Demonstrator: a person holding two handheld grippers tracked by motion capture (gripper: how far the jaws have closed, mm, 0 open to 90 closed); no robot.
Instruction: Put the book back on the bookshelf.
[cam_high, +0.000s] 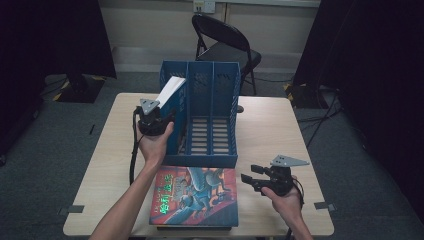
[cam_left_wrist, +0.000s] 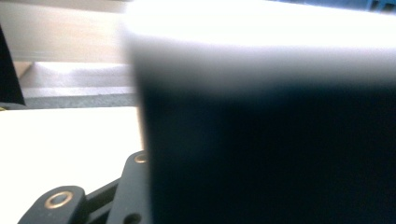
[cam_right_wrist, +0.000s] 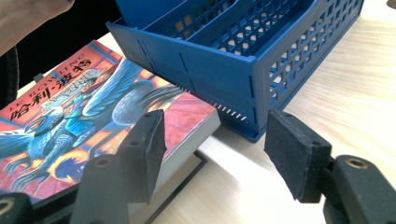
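Observation:
A blue three-slot file rack (cam_high: 210, 160) stands mid-table. My left gripper (cam_high: 162, 119) is shut on a blue-covered book (cam_high: 170, 90) with white page edges, which leans tilted in the rack's left slot. In the left gripper view that book (cam_left_wrist: 271, 140) looms dark and blurred with a bright top edge. A colourful illustrated book (cam_high: 195, 197) lies flat in front of the rack, on top of a darker book. My right gripper (cam_high: 248, 175) hovers open just right of it. In the right gripper view the open pads (cam_right_wrist: 212, 144) frame the illustrated book's corner (cam_right_wrist: 70, 116) and the rack's front corner (cam_right_wrist: 210, 70).
The wooden table (cam_high: 270, 130) has bare room right of the rack and along its left side. A black folding chair (cam_high: 225, 45) stands behind the table. Dark curtains hang on both sides. The rack's middle and right slots hold nothing.

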